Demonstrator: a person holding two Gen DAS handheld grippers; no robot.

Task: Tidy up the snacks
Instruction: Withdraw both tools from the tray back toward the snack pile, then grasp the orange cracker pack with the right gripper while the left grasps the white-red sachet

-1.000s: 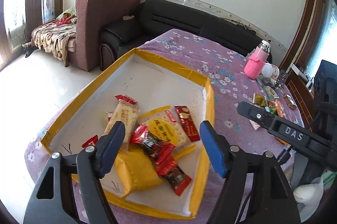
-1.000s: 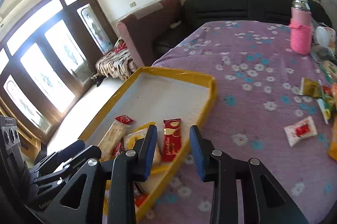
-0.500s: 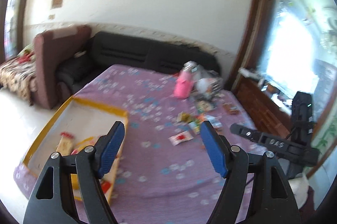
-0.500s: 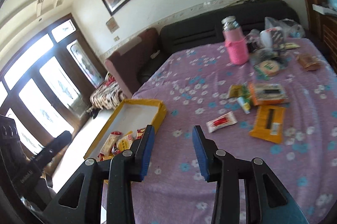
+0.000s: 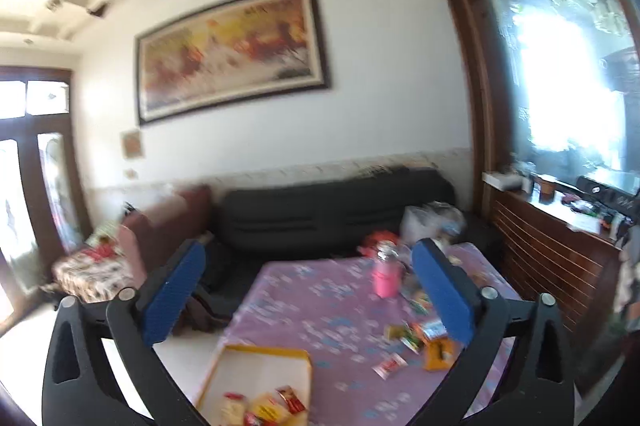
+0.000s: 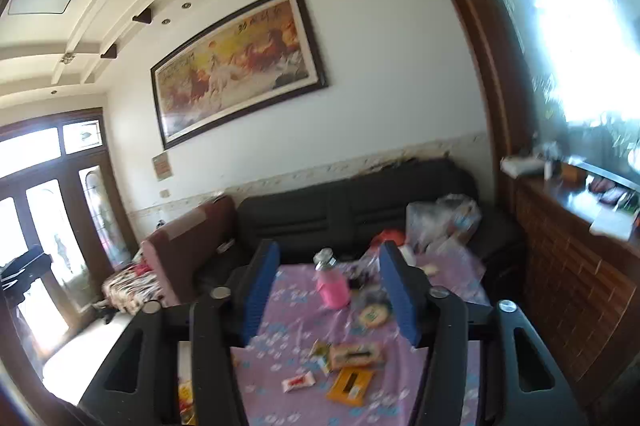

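High above the table (image 5: pixel 328 310), both grippers point toward the far wall; views blurred. Left gripper (image 5: pixel 308 302): blue-padded fingers (image 5: pixel 174 296) spread wide, nothing between them, nothing touched. Right gripper (image 6: pixel 327 302): fingers (image 6: pixel 261 292) also parted, somewhat narrower gap, likewise holding nothing. Purple flowered cloth covers the table. Yellow-rimmed tray (image 5: pixel 266 349) sits at the near left corner of the table in the left wrist view; a cluster of snack packets (image 5: pixel 262 406) lies in its near end, red and yellow wrappers, individual kinds not readable. In the right wrist view only a sliver of the tray shows, behind the left finger's frame. Loose snacks still on the cloth, well apart from the tray: a small white-and-red packet (image 6: pixel 299 382), an orange flat packet (image 6: pixel 350 386) just beside it, a tan boxed item (image 6: pixel 354 353) behind those, a round packet (image 6: pixel 374 315) farther back. Same scatter shows in the left wrist view to the right of the tray, partly hidden by the right-hand finger. Pink bottle (image 6: pixel 332 284) stands upright toward the far end of the table, with a plastic bag (image 6: pixel 442 222) beyond it. Black sofa (image 5: pixel 332 214) against the wall, maroon armchair (image 5: pixel 160 234) to its left, framed horse painting (image 6: pixel 238 66) above.
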